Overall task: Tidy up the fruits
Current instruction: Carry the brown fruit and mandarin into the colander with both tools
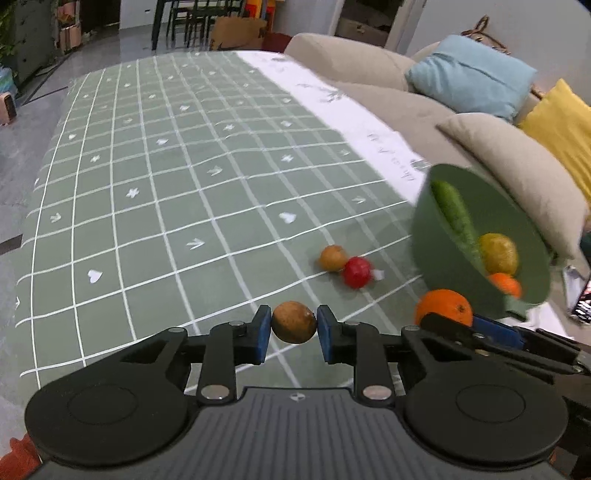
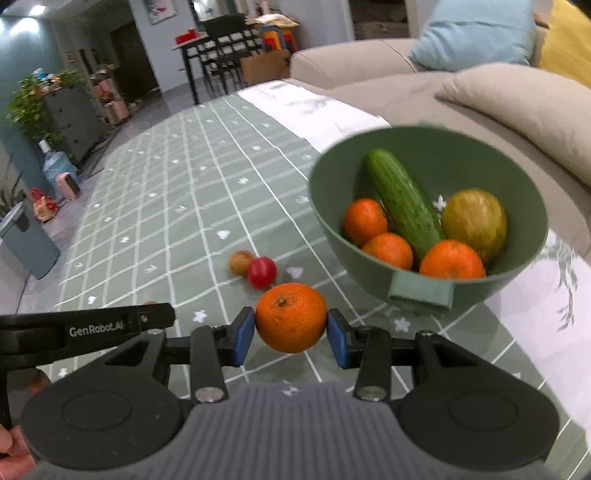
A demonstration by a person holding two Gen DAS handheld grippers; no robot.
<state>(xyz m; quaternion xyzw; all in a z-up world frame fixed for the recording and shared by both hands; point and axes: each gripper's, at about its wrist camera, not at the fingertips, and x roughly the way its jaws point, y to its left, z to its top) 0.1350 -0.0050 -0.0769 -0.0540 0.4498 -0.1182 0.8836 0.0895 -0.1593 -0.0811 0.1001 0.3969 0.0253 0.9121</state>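
My left gripper (image 1: pixel 294 326) is shut on a small brown fruit (image 1: pixel 293 322) just above the green checked tablecloth (image 1: pixel 166 177). My right gripper (image 2: pixel 290 330) is shut on an orange (image 2: pixel 290 316), which also shows in the left wrist view (image 1: pixel 443 306). A green bowl (image 2: pixel 417 147) stands ahead and right of it, holding a cucumber (image 2: pixel 402 197), three oranges (image 2: pixel 388 248) and a yellow-green fruit (image 2: pixel 474 221). A small brown fruit (image 2: pixel 240 263) and a red fruit (image 2: pixel 261 272) lie touching on the cloth to the bowl's left.
A beige sofa (image 2: pixel 480 96) with a blue cushion (image 2: pixel 476 33) and a yellow cushion (image 1: pixel 561 129) runs along the table's right side. The left gripper's arm (image 2: pixel 85 328) crosses the lower left of the right wrist view. Chairs and a dark table (image 2: pixel 221 55) stand far back.
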